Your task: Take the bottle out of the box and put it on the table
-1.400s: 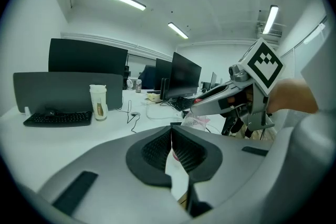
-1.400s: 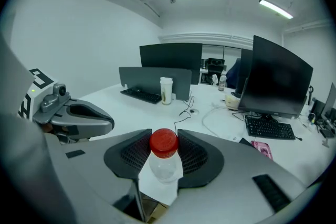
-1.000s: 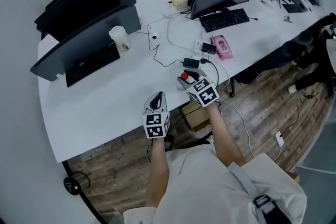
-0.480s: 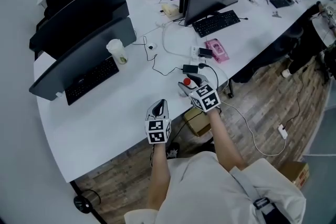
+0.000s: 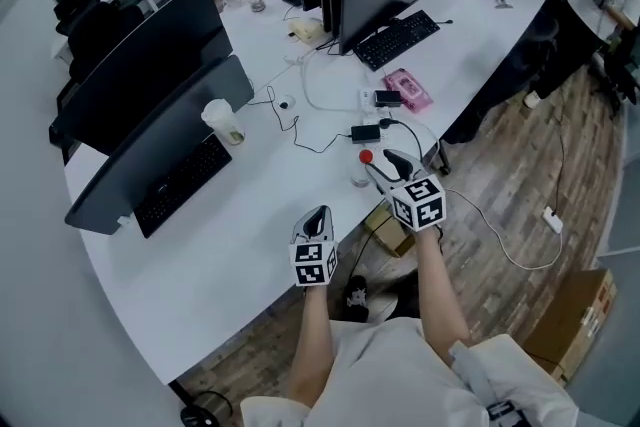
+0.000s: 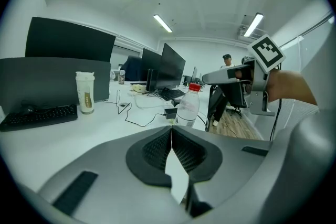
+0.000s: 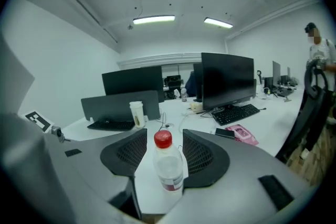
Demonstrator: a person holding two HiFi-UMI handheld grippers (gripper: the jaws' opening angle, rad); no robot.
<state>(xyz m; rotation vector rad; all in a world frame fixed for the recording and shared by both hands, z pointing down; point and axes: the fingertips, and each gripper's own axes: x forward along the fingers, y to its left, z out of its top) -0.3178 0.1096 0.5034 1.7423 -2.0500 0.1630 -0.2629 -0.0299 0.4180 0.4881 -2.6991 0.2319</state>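
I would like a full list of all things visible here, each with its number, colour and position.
table: one, white, curved
bottle: one, clear with red cap, upright near the table's edge
monitors: several, dark, along the table
keyboards: two, black, before monitors
cup: one, pale, beside the near keyboard
pack: one, pink, by the far keyboard
cardboard boxes: two, brown, on the floor
left gripper: grey, jaws together, empty
right gripper: grey, jaws apart around the bottle, not pressing it
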